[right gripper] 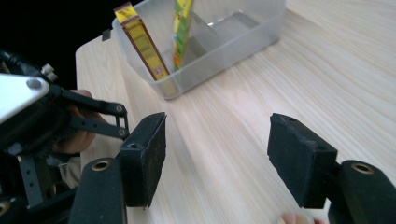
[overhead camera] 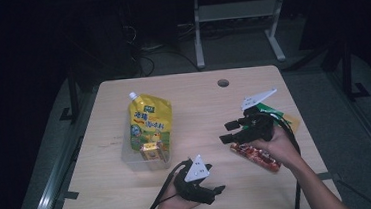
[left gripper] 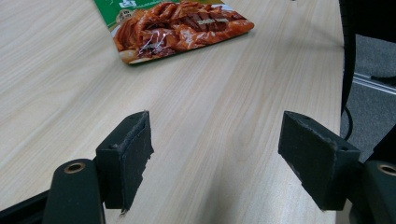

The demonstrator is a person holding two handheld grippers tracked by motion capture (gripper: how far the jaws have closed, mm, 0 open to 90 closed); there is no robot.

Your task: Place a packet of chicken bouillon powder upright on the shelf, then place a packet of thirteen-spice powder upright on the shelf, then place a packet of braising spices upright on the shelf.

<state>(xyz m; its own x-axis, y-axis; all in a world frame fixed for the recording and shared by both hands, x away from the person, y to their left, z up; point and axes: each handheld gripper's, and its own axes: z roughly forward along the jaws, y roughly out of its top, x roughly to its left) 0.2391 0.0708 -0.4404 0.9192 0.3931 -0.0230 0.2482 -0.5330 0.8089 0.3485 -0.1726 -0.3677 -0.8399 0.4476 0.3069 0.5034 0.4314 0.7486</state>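
A clear plastic bin (overhead camera: 130,161) stands on the left half of the wooden table (overhead camera: 193,99). In it a yellow spouted pouch (overhead camera: 149,120) stands upright, with a small yellow-brown box (overhead camera: 151,151) in front of it. A red and green food packet (overhead camera: 258,156) lies flat at the right, partly under the person's right hand. My right gripper (overhead camera: 226,132) is open just left of that packet, jaws toward the bin (right gripper: 219,51). My left gripper (overhead camera: 215,192) is open near the front edge, and its jaws point at the packet (left gripper: 182,25). Nothing is between either pair of jaws (left gripper: 217,133) (right gripper: 217,135).
A round cable hole (overhead camera: 223,83) sits near the table's far edge. Behind the table stands a white metal frame (overhead camera: 236,12) on a dark floor with cables. In the right gripper view the left gripper (right gripper: 42,116) is close by at the left. Bare wood lies between the grippers.
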